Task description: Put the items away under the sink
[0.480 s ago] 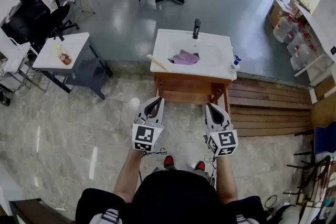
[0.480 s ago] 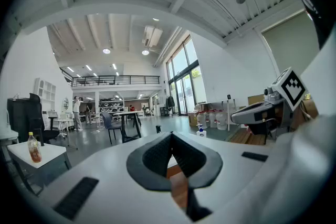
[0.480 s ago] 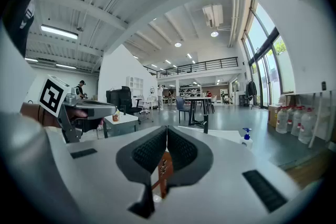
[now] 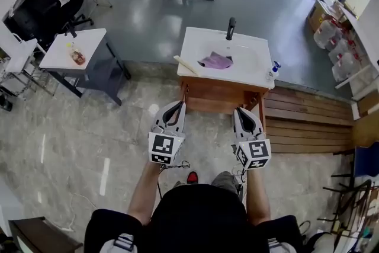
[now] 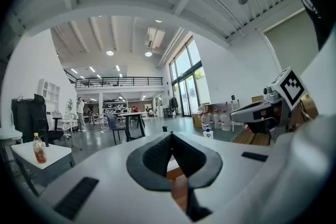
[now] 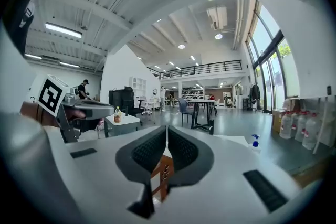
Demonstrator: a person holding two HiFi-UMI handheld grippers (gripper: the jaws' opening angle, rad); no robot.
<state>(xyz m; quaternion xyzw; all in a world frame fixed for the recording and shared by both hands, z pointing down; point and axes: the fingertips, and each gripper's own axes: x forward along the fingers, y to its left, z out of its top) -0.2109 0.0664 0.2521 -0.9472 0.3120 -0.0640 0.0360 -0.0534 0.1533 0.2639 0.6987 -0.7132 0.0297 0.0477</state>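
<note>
Lying in sink [image 4: 260, 71], cloth [image 4: 216, 60] well beyond right gripper [image 4: 242, 111].

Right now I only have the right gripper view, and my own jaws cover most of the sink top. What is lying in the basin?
Observer: A purple cloth lies crumpled in the basin of the sink, just in front of the black faucet.
Operator: Is anything on the sink's left side?
Observer: Yes, a pale stick-like thing lies aslant on the front left rim. I cannot tell what it is.
Operator: Is the left gripper free to take something?
Observer: Its own view shows the left gripper with its jaws together and nothing between them.
</note>
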